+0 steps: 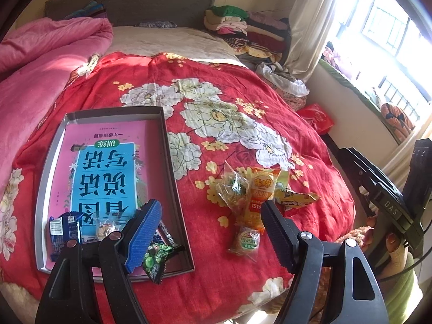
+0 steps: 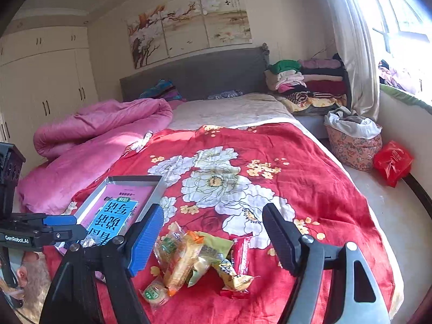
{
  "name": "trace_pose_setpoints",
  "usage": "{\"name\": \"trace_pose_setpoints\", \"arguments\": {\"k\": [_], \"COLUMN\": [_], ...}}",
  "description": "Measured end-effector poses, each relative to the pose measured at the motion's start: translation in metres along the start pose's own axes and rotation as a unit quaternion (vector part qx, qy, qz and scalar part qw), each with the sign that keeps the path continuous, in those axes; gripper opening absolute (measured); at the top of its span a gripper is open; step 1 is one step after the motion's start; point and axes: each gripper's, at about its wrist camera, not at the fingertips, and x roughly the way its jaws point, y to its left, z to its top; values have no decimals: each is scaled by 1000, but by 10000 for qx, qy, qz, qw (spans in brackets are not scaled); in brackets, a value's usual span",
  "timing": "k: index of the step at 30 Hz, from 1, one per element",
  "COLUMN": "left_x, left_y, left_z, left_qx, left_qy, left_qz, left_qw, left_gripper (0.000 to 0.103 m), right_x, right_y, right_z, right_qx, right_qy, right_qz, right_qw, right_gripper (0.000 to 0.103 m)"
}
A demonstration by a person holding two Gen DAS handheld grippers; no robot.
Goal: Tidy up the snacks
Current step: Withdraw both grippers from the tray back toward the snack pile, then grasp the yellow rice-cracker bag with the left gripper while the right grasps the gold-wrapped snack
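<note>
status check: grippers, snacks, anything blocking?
Left gripper, right gripper open, empty. Snack pile loose on blanket; few snacks in tray. Nothing blocking.

A loose pile of yellow and orange snack packets [image 1: 256,197] lies at lower centre. A grey tray [image 1: 172,167] at lower left holds a blue packet [image 1: 63,229] and a green packet [image 1: 155,259].

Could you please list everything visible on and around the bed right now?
tray: one, grey, on the red quilt's left side
book: one, pink and blue, inside tray
snack packets in tray: about three, blue, clear, green, near edge
loose snack pile: several, yellow, orange, red, on quilt right of tray
red quilt: one, floral
pink duvet: one, left
folded clothes: stack, by headboard
red bag: one, floor
left hand-held gripper: open, empty
right hand-held gripper: open, empty
</note>
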Motion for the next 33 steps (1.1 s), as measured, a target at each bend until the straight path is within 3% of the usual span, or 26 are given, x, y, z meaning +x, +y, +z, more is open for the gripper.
{"name": "trace_pose_setpoints", "arguments": {"k": [8, 33], "left_x": [9, 53], "left_y": [-20, -52], "left_z": [6, 9], "left_qx": [86, 307], "left_qy": [112, 563], "left_qz": [-89, -226], "left_qw": [9999, 9977], "left_gripper": [78, 78], "right_x": [1, 16], "right_y": [-24, -13], "right_z": [-6, -29], "right_qx": [166, -289], "right_qy": [220, 909], "right_qz": [-106, 111], "right_qw": [9996, 9954], "right_gripper": [75, 75]}}
